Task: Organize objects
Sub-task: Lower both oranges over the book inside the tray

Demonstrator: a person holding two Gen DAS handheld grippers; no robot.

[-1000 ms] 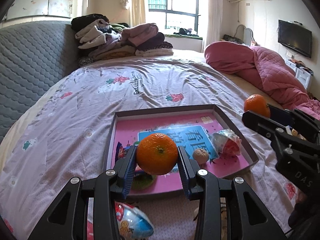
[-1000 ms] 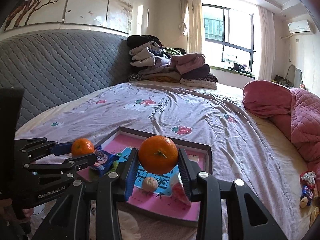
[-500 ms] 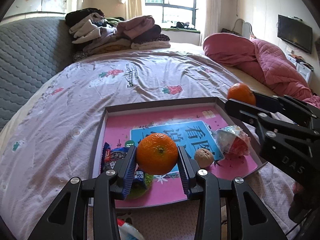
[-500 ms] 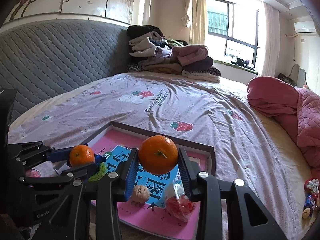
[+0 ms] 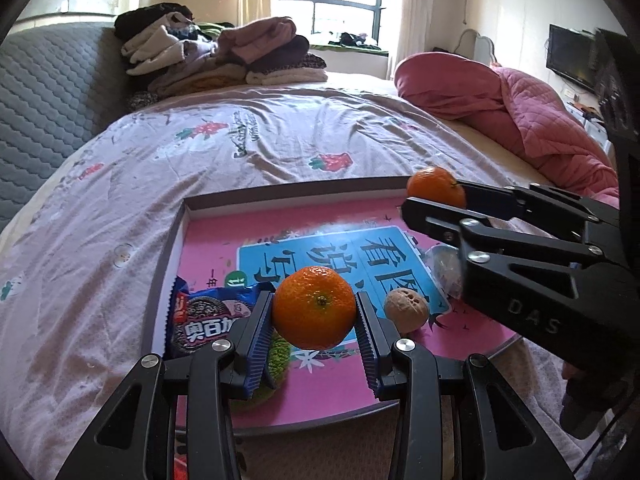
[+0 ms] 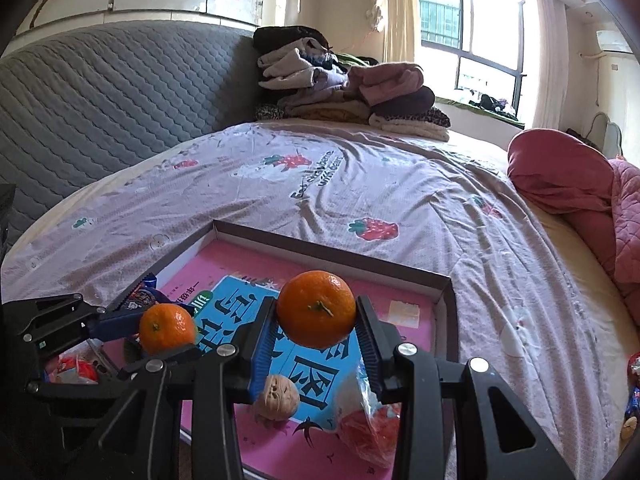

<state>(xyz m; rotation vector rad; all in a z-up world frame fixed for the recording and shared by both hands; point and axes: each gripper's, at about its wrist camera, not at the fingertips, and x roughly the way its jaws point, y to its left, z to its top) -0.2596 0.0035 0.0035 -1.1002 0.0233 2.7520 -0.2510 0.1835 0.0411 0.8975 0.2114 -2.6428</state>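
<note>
A shallow pink box lid (image 5: 208, 216) (image 6: 332, 254) lies on the bed. My left gripper (image 5: 315, 320) is shut on an orange (image 5: 315, 307) and holds it over the tray's near left part. My right gripper (image 6: 316, 322) is shut on a second orange (image 6: 316, 309) over the tray's middle; it also shows in the left wrist view (image 5: 436, 191). In the tray lie a blue cookie packet (image 5: 204, 322), a walnut (image 5: 406, 312) (image 6: 277, 398) and a clear-wrapped red snack (image 6: 370, 432).
The bed has a lilac strawberry-print sheet (image 5: 260, 140). A pink quilt (image 5: 520, 120) lies at the right and a pile of folded clothes (image 5: 216, 56) at the head. Small wrapped sweets (image 6: 632, 380) lie on the sheet at the right. A grey padded headboard (image 6: 100, 92) stands at the left.
Both grippers have moved forward over the tray, each still holding its orange. The tray now fills more of both views.
</note>
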